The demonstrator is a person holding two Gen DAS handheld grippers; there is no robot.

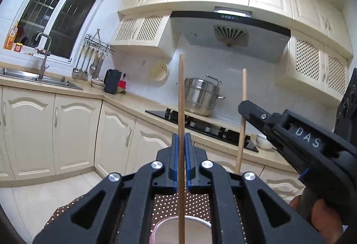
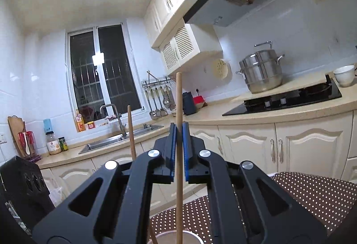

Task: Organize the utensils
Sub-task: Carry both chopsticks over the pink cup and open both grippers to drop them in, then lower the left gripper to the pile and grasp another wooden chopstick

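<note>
Black linkage arms of the left gripper (image 1: 181, 139) fill the bottom of the left wrist view, and between its blue pads (image 1: 175, 154) a wooden chopstick (image 1: 181, 96) is clamped upright, its pointed tip well above the fingers and its lower end reaching down over a white cup (image 1: 178, 230). The cup is seen on a brown, white-dotted tablecloth (image 1: 178, 203). To the right in the same view, the right gripper (image 1: 242, 106) is seen from the side, closed on a second chopstick (image 1: 242, 119), which is also held nearly upright; part of a hand (image 1: 323, 217) is visible on its grip.

From the right wrist view, the second chopstick is shown pinched between blue pads (image 2: 185, 150), with its blunt end up and its lower part crossing the rim of the white cup. The first chopstick is seen just to the left, apart from it.

Behind, a steel steamer pot (image 1: 200, 96) is set beside a black gas hob (image 1: 200, 125) on the beige counter (image 1: 125, 99), and a sink (image 2: 120, 139) is fitted under the window (image 2: 102, 69).
</note>
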